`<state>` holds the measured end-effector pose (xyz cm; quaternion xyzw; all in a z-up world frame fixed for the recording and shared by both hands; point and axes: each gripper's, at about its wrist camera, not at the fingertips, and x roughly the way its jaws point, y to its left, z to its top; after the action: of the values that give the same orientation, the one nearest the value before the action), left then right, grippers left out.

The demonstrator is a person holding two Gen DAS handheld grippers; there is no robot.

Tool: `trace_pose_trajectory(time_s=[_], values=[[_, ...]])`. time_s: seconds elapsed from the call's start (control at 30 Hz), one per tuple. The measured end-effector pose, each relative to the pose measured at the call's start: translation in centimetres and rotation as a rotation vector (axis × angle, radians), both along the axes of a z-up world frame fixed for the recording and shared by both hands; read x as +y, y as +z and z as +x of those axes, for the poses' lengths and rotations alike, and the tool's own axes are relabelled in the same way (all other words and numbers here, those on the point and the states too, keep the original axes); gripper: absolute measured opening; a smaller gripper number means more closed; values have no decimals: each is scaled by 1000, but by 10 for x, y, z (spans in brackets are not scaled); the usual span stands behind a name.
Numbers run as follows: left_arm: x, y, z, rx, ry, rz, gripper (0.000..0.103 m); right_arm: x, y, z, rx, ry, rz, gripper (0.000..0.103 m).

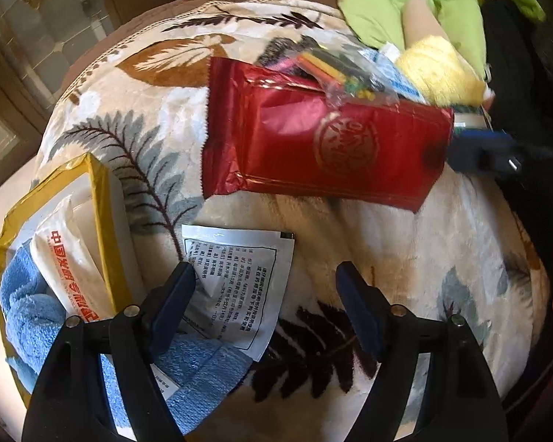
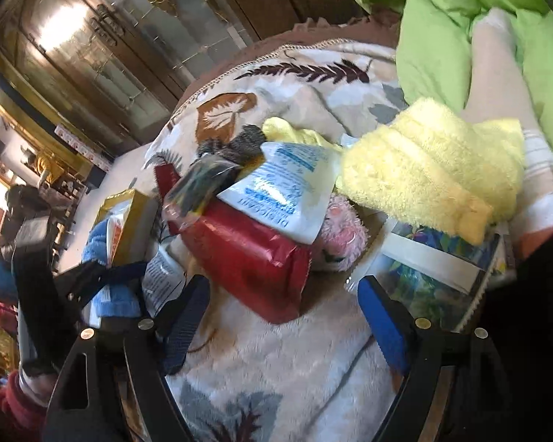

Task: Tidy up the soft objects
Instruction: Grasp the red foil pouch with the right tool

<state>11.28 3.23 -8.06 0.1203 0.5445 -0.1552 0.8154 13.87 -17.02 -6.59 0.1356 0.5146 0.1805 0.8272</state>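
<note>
A red foil bag (image 1: 313, 140) (image 2: 247, 258) lies on the leaf-patterned blanket (image 1: 424, 243). On its far end rest a clear bag of coloured sticks (image 1: 343, 70) and a white-and-blue packet (image 2: 287, 191). A yellow towel (image 1: 438, 70) (image 2: 424, 169) and a pink plush (image 2: 339, 235) lie behind it. My left gripper (image 1: 265, 276) is open above a silver printed sachet (image 1: 239, 280), holding nothing. My right gripper (image 2: 284, 291) is open, and the red bag's near end sits just ahead of its fingertips. A blue towel (image 1: 29, 313) spills from a gold box (image 1: 99, 221).
A white packet with red lettering (image 1: 70, 276) stands in the gold box. A green duvet (image 2: 461, 18) is heaped at the back right, and a box with a colourful print (image 2: 442, 258) lies under the yellow towel. Glass-fronted wooden cabinets (image 2: 110, 55) stand beyond the blanket's far edge.
</note>
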Motion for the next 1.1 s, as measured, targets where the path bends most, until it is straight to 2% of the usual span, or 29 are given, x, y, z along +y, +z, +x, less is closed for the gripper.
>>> trace_pose_trajectory(time_s=[0.07, 0.2, 0.3, 0.33, 0.4, 0.47, 0.53, 0.6, 0.67, 0.7, 0.8, 0.87, 0.93, 1.0, 1.1], values=[[-1, 0, -2, -1, -12, 4, 79, 2, -1, 1, -8, 9, 33, 86], [5, 3, -5, 21, -31, -48, 79, 13, 9, -6, -56, 72, 30, 86], [4, 3, -8, 38, -61, -13, 79, 22, 22, -13, -110, 131, 53, 86], [3, 2, -9, 43, -71, -6, 79, 26, 25, -13, -139, 151, 24, 86], [0, 0, -12, 41, -90, 16, 80, 24, 24, -8, -154, 105, -52, 84], [-1, -2, -10, 32, -70, 40, 80, 16, 18, 0, -131, 71, -21, 86], [-3, -2, -7, 35, -51, 27, 82, 12, 10, 7, -97, 72, 8, 86], [-5, -5, -2, 29, -36, 27, 86, 15, 6, 9, -72, 109, 45, 86], [-11, -9, 1, 25, -44, 71, 86, 23, 11, 2, -88, 164, 98, 85], [-12, -10, 1, 29, -54, 73, 87, 30, 16, -2, -110, 192, 90, 85], [-12, -8, -2, 48, -89, 26, 87, 47, 23, -11, -145, 287, 63, 85], [-9, -4, -5, 74, -114, -45, 87, 53, 22, -9, -145, 298, 58, 85], [-7, -2, -6, 82, -120, -77, 87, 56, 17, -1, -128, 287, 60, 84], [-8, -3, -8, 75, -130, -72, 87, 58, 9, 15, -105, 258, 56, 84], [-12, -5, -8, 77, -135, -52, 87, 57, -8, 37, -38, 234, 113, 84]])
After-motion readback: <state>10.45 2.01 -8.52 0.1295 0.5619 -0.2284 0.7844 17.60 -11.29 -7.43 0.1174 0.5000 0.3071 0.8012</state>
